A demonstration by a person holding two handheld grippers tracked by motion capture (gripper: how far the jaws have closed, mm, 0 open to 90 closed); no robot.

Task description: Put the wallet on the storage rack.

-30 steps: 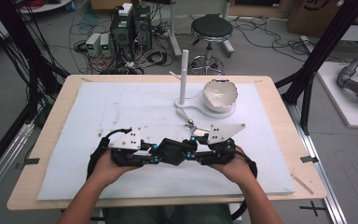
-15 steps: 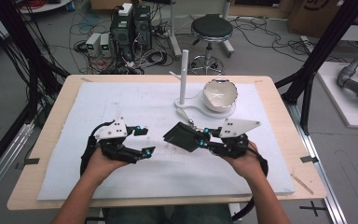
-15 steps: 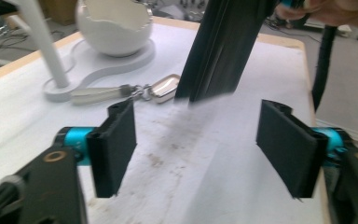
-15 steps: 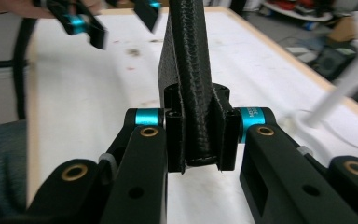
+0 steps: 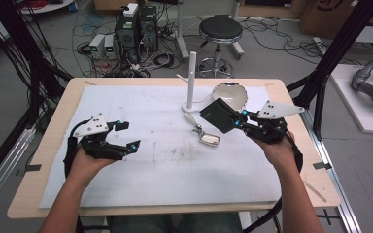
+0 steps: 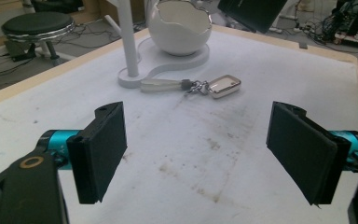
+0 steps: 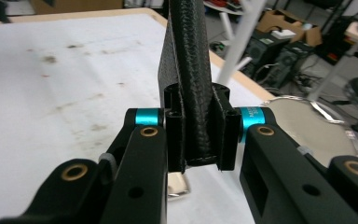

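High view: the right hand-held gripper (image 5: 236, 118) sits at the right side of the worktop (image 5: 53, 131), its jaws pressed together on a flat black wallet (image 5: 217, 115) that sticks out ahead of them, lifted clear of the white mat (image 5: 175, 165). In the right gripper view the wallet stands edge-on between the two pads (image 7: 223, 133), its textured leather rising straight up out of the grip. Just past the wallet's far edge stands a white stand (image 5: 191, 80) with an upright post, and behind the right hand-held gripper's tip lies a round white bowl (image 5: 229, 93) (its inside looks pale and shiny). Below the wallet, on the mat, lies a key fob (image 5: 209, 139) on a short strap, apart from both the wallet and the pads.

The left hand-held gripper (image 5: 128, 136) is well apart from the right one, at the mat's left side, held low by the person's hand. Its jaws have just been opening and now stand wide, with nothing between them. In the left gripper view the two black pads (image 6: 103, 149) frame bare, stained mat; well ahead of them lie the key fob (image 6: 223, 86), the stand's base and the bowl (image 6: 179, 28), with the wallet's corner (image 6: 251, 13) above.
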